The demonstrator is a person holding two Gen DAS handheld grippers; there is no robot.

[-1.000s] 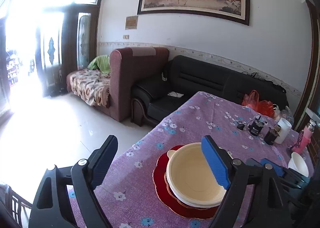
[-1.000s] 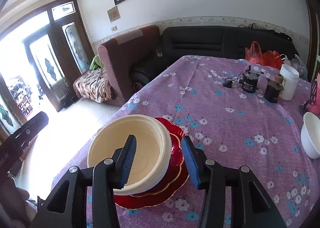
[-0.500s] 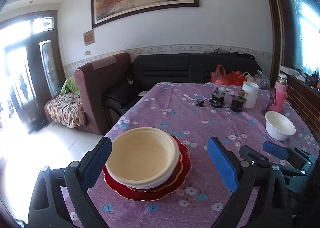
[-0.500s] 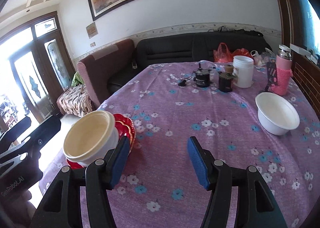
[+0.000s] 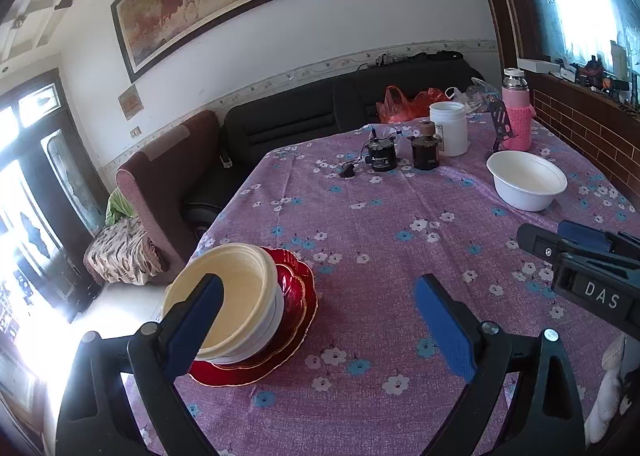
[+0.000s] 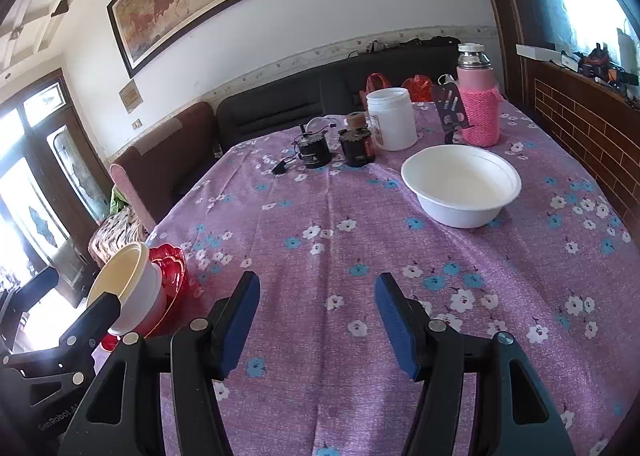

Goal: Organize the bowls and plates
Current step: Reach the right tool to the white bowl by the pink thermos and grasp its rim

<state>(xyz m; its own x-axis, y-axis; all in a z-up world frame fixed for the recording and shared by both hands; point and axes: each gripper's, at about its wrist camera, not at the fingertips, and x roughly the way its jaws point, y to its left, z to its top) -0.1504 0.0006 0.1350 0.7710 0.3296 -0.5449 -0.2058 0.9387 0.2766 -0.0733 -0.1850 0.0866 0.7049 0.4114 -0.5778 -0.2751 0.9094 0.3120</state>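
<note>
both grippers empty, fingers wide apart over the worktop.
left gripper: fingers spread wide, nothing btwn them; cream bowl sits just behind the left finger, nested in a white bowl on stacked red plates near the worktop edge. right gripper: fingers open too, holding nothing, only purple flowered cloth btwn them; white bowl stands alone ahead & to the right of the right finger, well apart from the stack, which lies off past the left finger. beyond it: white jar, pink flask, two small dark jars.
</note>
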